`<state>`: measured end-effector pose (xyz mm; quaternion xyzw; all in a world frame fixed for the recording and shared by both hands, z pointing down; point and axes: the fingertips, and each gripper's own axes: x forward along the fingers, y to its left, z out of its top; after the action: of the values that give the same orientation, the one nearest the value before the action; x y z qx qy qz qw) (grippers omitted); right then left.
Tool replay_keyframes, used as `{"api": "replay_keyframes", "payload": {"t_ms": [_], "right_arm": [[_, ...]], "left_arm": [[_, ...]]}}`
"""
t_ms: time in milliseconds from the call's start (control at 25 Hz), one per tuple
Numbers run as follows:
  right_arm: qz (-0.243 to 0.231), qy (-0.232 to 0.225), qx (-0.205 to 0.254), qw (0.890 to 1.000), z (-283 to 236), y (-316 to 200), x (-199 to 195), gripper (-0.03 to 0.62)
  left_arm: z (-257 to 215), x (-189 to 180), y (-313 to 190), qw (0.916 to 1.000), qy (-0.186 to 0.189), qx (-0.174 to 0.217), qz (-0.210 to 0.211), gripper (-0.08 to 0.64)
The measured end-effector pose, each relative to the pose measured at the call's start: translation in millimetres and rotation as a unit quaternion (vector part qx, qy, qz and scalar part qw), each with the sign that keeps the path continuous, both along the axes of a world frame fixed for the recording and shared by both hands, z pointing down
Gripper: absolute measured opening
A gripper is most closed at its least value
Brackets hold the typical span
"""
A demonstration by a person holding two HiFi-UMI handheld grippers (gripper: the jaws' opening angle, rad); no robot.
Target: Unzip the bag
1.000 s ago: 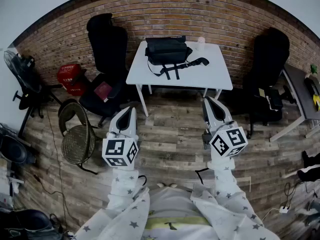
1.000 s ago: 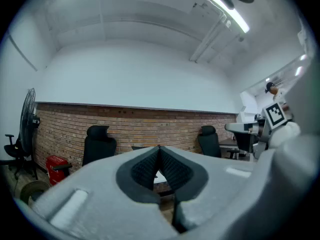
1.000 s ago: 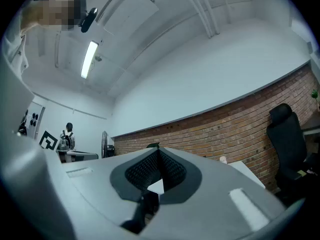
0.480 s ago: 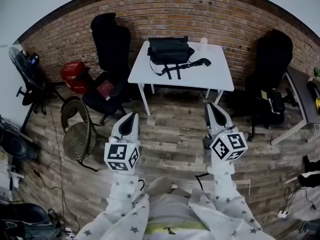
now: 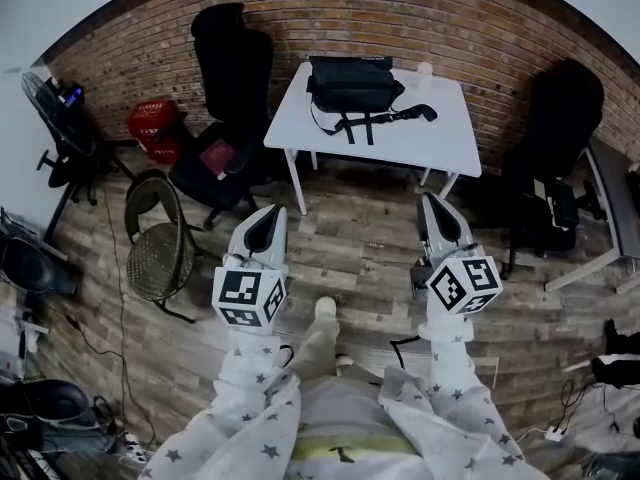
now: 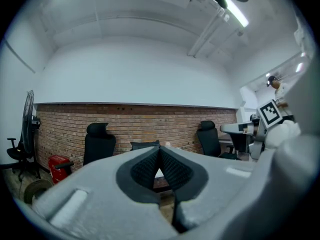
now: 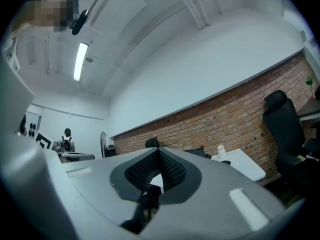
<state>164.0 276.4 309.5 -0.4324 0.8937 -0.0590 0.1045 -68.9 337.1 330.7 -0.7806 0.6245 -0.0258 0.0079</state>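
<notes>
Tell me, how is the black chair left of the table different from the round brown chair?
The black chair has a tall padded back; the round chair is low with a woven seat. The black chair carries a red thing on its seat; the round chair's seat holds nothing. Both stand on the wooden floor, left of the white table.

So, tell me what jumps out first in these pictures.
The black bag lies on the white table by the brick wall, straps trailing toward its front edge. Nearer, the left tool and right tool point at it, both shut and empty, well short of the table.
</notes>
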Motion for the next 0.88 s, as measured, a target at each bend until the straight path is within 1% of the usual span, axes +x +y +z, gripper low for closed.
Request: {"api": "replay_keyframes", "payload": {"t_ms": [200, 480, 600, 880], "right_arm": [[0.002, 0.003, -0.008, 1.0, 10, -39, -12, 0.003], [-0.001, 0.005, -0.021, 1.0, 21, -113, -45, 0.003], [-0.001, 0.004, -0.026, 1.0, 21, -143, -58, 0.003], [0.008, 0.006, -0.037, 0.999, 28, -201, -80, 0.003]], "left_arm": [[12, -10, -40, 1.0, 0.005, -0.008, 0.004, -0.002], [21, -39, -121, 0.9997, 0.014, -0.021, 0.008, -0.002], [20, -48, -153, 0.9995, 0.012, -0.025, 0.015, -0.002], [32, -69, -214, 0.9988, 0.024, -0.035, 0.026, 0.0]]}}
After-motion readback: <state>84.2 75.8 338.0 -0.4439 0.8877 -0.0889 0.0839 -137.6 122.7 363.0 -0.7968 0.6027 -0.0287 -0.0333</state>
